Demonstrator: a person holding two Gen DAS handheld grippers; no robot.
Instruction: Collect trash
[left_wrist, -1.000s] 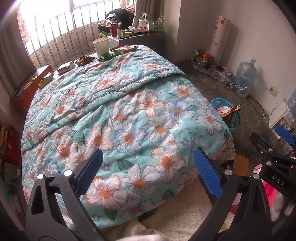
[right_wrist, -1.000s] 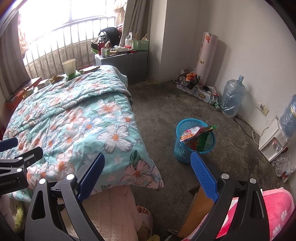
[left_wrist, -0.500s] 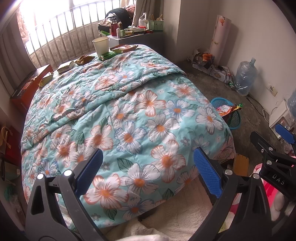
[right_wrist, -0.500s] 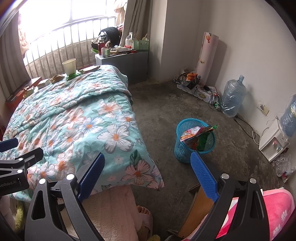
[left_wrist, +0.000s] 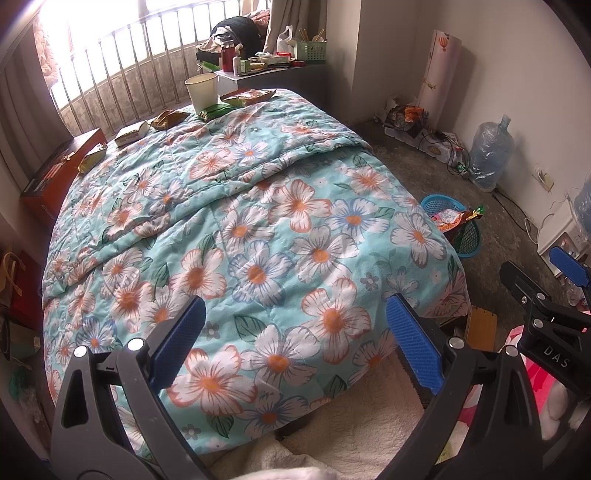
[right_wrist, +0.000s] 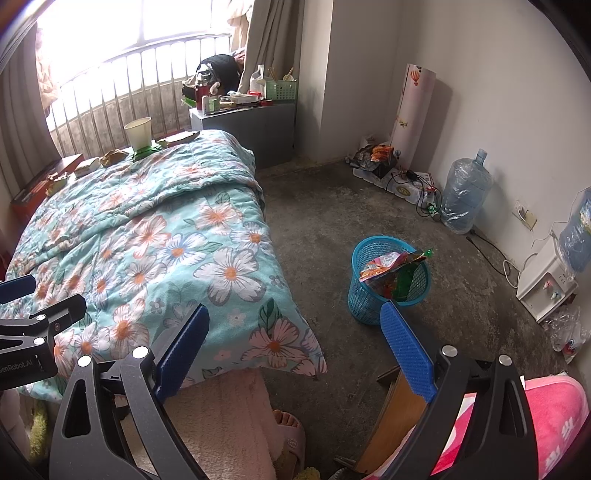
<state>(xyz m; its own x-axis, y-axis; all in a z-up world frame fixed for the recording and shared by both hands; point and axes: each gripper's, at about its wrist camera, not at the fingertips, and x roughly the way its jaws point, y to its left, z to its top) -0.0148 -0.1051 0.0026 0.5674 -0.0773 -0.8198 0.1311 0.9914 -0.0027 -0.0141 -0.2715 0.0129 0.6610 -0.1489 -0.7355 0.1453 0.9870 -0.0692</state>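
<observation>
both jaws gape wide and empty, left gripper (left_wrist: 295, 343) over the quilt, right gripper (right_wrist: 295, 350) by the bed's corner. crinkled snack wrappers (left_wrist: 168, 119) lie in a row at the bed's (left_wrist: 258, 221) far edge beside a paper cup (left_wrist: 201, 90). the blue basket (right_wrist: 388, 284) on the floor already brims with wrappers.

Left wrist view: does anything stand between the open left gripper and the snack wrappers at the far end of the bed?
Nothing upright blocks it. Only the flat flowered quilt lies between the left gripper and the crumpled snack wrappers. The white paper cup stands among them at the far edge, beside the green wrapper.
</observation>
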